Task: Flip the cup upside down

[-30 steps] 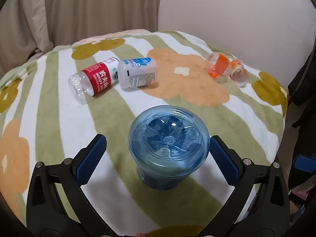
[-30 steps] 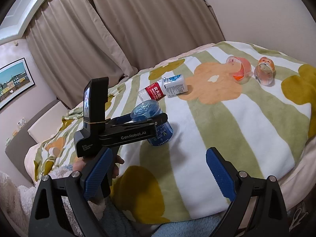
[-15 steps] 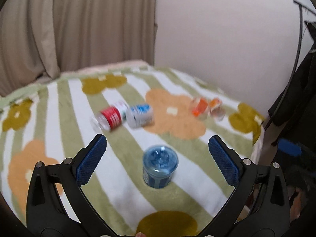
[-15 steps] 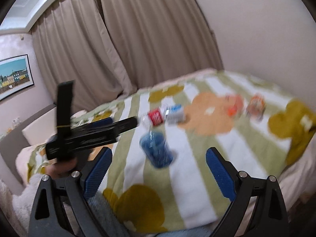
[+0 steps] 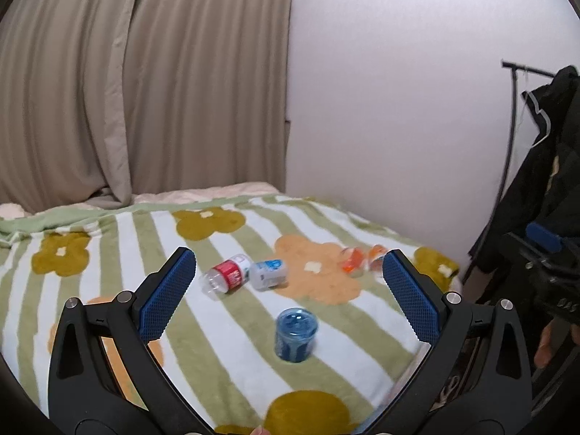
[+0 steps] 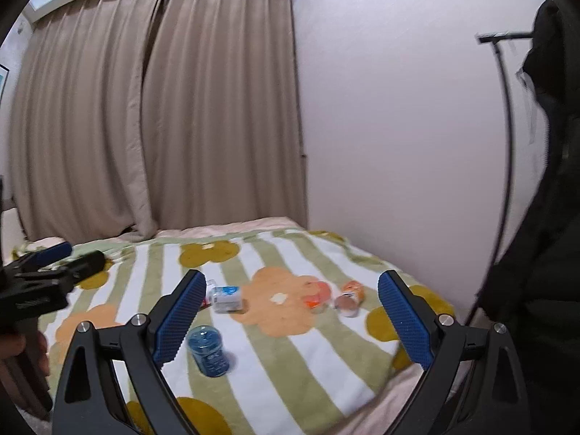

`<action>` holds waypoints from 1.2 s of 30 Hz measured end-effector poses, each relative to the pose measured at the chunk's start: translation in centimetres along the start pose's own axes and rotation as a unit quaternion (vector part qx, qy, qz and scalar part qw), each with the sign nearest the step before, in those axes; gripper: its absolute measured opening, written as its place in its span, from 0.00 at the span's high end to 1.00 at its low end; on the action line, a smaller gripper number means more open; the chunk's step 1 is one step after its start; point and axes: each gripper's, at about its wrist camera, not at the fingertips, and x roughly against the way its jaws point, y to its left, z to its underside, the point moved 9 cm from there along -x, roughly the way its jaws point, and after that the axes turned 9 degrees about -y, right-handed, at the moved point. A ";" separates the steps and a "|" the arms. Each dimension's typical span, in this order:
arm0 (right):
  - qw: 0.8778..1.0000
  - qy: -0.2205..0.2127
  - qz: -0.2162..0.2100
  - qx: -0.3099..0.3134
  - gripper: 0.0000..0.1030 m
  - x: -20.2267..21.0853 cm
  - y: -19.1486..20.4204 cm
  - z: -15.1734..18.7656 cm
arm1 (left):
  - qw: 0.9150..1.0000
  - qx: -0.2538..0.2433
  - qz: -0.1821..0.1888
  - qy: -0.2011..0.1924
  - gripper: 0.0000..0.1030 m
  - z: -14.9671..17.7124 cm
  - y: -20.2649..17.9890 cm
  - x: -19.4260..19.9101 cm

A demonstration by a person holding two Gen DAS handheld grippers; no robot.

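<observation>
A blue translucent cup [image 5: 296,334] stands upside down on the striped flower blanket [image 5: 108,239], its ridged base facing up. It also shows in the right wrist view [image 6: 208,349]. My left gripper [image 5: 290,293] is open and empty, held well back from the cup and above it. My right gripper [image 6: 291,315] is open and empty, also far back from the bed. The left gripper's body [image 6: 40,282] shows at the left edge of the right wrist view.
Two cut bottle halves, one red-labelled [image 5: 226,277] and one white [image 5: 268,272], lie on their sides behind the cup. Two orange cups [image 5: 353,259] lie near the bed's right edge. Curtains [image 5: 145,90] and a wall stand behind. A coat rack with dark clothes [image 5: 543,181] is at right.
My left gripper has pulled away from the cup, back and upward. The cup stays upside down on the blanket. My right gripper has also drawn back and turned right.
</observation>
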 end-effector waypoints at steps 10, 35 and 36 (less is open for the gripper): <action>1.000 -0.004 0.030 -0.003 0.08 1.6 -0.9 -0.9 | 1.000 -0.015 0.014 -0.010 0.00 0.0 -1.7 2.0; 0.999 -0.017 0.037 0.000 0.08 2.8 -0.9 -2.0 | 0.999 -0.020 0.018 -0.026 0.00 -0.7 -2.2 3.3; 0.999 -0.017 0.037 -0.001 0.08 2.8 -0.9 -2.0 | 0.999 -0.020 0.017 -0.029 0.00 -0.8 -2.2 3.4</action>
